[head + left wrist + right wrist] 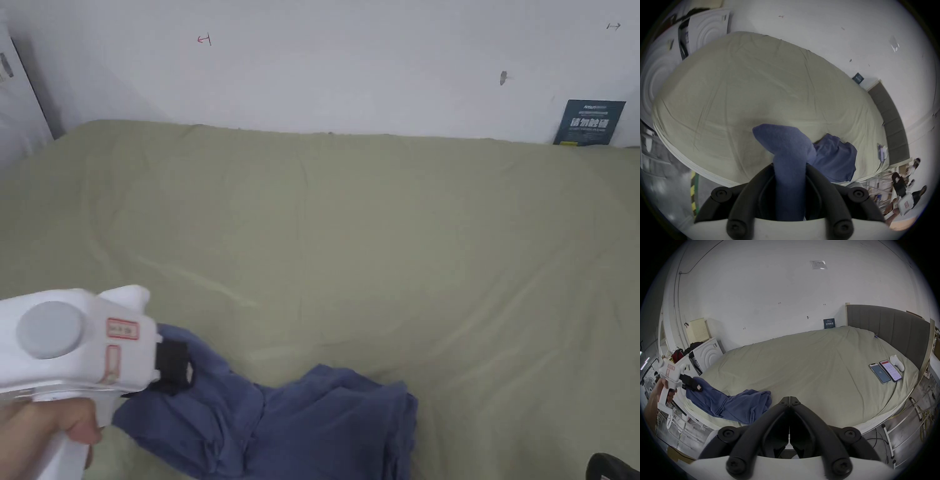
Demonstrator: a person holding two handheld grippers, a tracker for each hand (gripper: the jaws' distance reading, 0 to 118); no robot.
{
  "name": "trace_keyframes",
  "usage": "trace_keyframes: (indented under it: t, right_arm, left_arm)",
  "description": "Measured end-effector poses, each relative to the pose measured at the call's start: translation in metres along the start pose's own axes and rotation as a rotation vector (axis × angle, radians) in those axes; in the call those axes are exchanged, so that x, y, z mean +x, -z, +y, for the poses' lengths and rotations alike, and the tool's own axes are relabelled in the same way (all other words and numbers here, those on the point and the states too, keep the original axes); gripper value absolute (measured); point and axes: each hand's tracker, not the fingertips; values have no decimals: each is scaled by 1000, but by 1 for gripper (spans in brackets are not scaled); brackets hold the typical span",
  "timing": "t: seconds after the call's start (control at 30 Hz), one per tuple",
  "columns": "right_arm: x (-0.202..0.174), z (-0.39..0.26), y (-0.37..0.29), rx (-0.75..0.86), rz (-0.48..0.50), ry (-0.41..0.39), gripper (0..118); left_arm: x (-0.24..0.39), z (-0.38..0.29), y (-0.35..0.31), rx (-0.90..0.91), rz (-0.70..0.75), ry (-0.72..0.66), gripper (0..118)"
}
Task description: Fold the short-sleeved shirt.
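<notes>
A crumpled blue short-sleeved shirt (300, 425) lies bunched at the near edge of the bed, left of the middle. My left gripper (178, 369) is shut on one end of it and holds that end a little above the sheet. In the left gripper view the blue cloth (786, 154) runs up between the two black jaws. The right gripper view has the shirt (737, 405) stretched from the left gripper (693, 386) down to the bed. My right gripper (789, 400) hangs off the bed's near edge, jaws closed together with nothing in them.
The bed's pale green sheet (375, 237) spreads wide and bare behind the shirt, up to a white wall. Two phones (885, 372) and a small white object (897, 363) lie near the grey headboard (886, 327) at the right. A washing machine (708, 353) stands past the bed's left end.
</notes>
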Motion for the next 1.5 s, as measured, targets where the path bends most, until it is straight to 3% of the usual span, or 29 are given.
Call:
trace_keyframes:
  t: [0.1,0.2,0.27,0.37,0.4,0.43,0.5,0.63,0.8,0.87,0.9,0.97,1.2,1.5]
  right_arm:
    - [9,-2,-4,5,-3,13,1]
    - [17,-3,-8,11,-6,34,1]
    - [21,-5,-11,16,-13,41,1]
    - [29,-7,-15,12,-28,55,1]
    - [31,-8,-17,13,-32,62,1]
    - [34,-9,-19,10,-36,69,1]
    - [37,-11,-23,9,-46,83,1]
    - [43,-10,-31,15,-67,99,1]
    - [47,-9,-26,12,-74,111,1]
    - [45,-9,-21,2,-73,107,1]
    - [44,-10,-20,0,-70,103,1]
    - [39,-10,-17,-6,-64,94,1]
    - [25,-14,-11,-41,-45,76,1]
    - [24,-12,-11,-61,-73,76,1]
  left_arm:
    - [48,0,9,-34,70,73,13]
    - [96,-10,37,-52,145,252,14]
    - [122,-17,58,-81,117,226,14]
    - [164,-30,97,-130,132,295,15]
    - [176,-34,111,-138,158,330,21]
    - [191,-41,125,-119,183,369,39]
    - [207,-50,154,-122,171,400,118]
    - [222,-58,169,-126,153,406,115]
    - [194,-35,104,-89,-70,273,111]
    - [165,-27,84,-36,-163,230,104]
    - [153,-24,75,-14,-210,220,80]
    - [126,-20,71,-5,-303,129,0]
    - [89,-30,126,-110,-675,-37,0]
    - [101,-54,224,-241,-713,-51,0]
